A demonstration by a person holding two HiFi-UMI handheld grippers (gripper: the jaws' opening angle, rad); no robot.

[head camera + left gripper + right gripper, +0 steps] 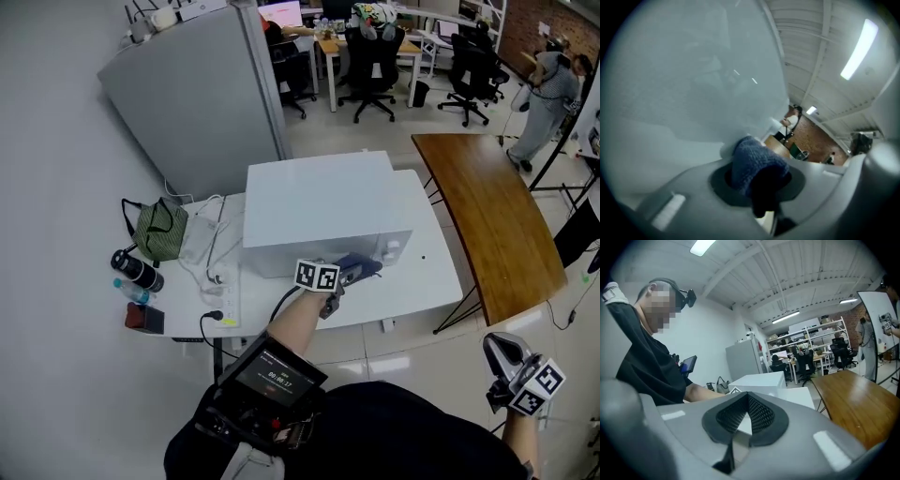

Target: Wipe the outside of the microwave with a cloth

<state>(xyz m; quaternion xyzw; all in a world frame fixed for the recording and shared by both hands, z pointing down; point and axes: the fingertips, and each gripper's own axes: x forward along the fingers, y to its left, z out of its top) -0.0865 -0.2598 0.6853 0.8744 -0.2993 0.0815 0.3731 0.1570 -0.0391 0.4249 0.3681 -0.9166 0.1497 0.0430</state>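
A white microwave (323, 211) stands on a white table (427, 272). My left gripper (342, 278) is shut on a blue cloth (359, 267) and holds it against the lower front face of the microwave. In the left gripper view the cloth (752, 161) bulges out between the jaws, right at the pale microwave wall (693, 84). My right gripper (502, 352) hangs low at the right, well away from the table, with its jaws together and nothing in them. Its own view has the microwave (757, 379) in the distance beyond the gripper (748, 397).
A green bag (159, 232), a black bottle (138, 271) and cables (214, 272) lie on the table's left part. A curved wooden table (492, 220) stands to the right. A grey cabinet (202, 94) is behind. A person (548, 94) stands at the far right near office chairs.
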